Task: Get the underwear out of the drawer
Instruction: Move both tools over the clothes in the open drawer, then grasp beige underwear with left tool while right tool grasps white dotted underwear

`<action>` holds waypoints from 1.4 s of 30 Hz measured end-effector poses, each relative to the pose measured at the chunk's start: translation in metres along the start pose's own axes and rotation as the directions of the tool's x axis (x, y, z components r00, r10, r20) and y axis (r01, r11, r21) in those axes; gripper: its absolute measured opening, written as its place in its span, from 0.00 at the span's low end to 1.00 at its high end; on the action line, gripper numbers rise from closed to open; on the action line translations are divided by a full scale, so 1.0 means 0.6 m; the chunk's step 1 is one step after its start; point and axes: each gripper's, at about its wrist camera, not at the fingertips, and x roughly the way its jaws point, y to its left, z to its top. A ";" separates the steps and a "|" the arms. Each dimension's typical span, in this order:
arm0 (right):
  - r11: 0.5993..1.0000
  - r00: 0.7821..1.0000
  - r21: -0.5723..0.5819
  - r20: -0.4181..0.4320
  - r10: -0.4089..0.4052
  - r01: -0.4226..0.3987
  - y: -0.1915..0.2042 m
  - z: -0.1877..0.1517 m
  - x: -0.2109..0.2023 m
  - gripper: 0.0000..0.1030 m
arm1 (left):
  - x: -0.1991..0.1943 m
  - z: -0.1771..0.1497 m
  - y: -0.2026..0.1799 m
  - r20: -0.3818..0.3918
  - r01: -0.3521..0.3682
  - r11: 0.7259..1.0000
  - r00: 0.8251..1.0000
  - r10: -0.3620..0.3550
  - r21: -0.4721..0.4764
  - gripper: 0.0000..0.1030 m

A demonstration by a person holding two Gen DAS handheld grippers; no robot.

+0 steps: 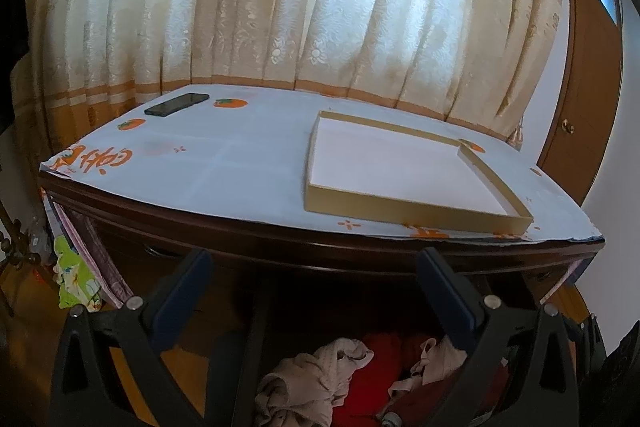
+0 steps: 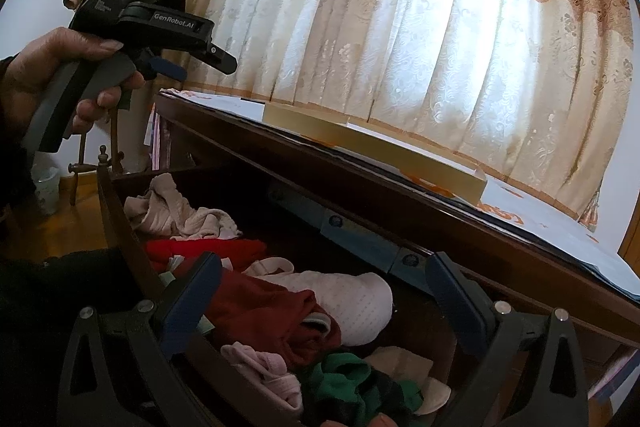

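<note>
The dark wooden drawer (image 2: 120, 219) stands pulled open under the dresser top. It holds mixed underwear: a beige piece (image 2: 176, 215), a bright red piece (image 2: 208, 251), a dark red piece (image 2: 260, 315), a white dotted piece (image 2: 352, 299), a pink piece (image 2: 264, 371) and a green piece (image 2: 352, 383). My right gripper (image 2: 324, 291) is open and empty, just above the dark red and white pieces. My left gripper (image 1: 312, 283) is open and empty, higher up in front of the dresser edge, with beige underwear (image 1: 312, 379) and red underwear (image 1: 368, 383) below it. It also shows in the right wrist view (image 2: 192, 63), held in a hand.
The dresser top (image 1: 240, 163) has a white printed cover, a shallow gold box lid (image 1: 400, 175) and a black phone (image 1: 176, 105). Curtains (image 1: 280, 7) hang behind. A wooden door (image 1: 588, 87) is at the right. A green cloth (image 1: 72, 275) hangs at the left side.
</note>
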 end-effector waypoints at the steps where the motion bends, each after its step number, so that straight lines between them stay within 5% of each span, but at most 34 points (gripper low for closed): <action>1: 1.000 1.000 -0.001 -0.004 0.000 0.000 0.000 0.000 0.001 1.00 | 0.000 0.000 0.000 -0.001 0.001 1.000 1.000 -0.001 0.000 1.00; 21: 0.999 0.996 0.010 -0.073 0.041 -0.040 -0.010 0.004 0.014 1.00 | 0.019 -0.020 -0.010 -0.072 0.008 0.997 0.997 -0.002 0.073 1.00; 29: 0.978 0.986 0.187 -0.117 0.118 -0.095 -0.051 0.022 0.021 1.00 | 0.035 -0.037 -0.019 -0.123 0.007 0.988 0.992 0.012 0.153 1.00; 33: 0.977 0.985 0.209 -0.153 0.077 -0.044 -0.064 0.038 0.026 1.00 | 0.043 -0.041 -0.022 -0.145 0.009 0.980 0.989 0.020 0.196 1.00; 39: 0.962 0.952 0.270 -0.301 0.047 0.038 -0.081 0.057 0.065 1.00 | 0.058 -0.051 -0.032 -0.191 0.031 0.966 0.981 0.019 0.258 1.00; 42: 0.933 0.925 0.359 -0.364 0.108 0.032 -0.096 0.055 0.086 1.00 | 0.067 -0.055 -0.036 -0.221 0.058 0.958 0.975 0.006 0.282 1.00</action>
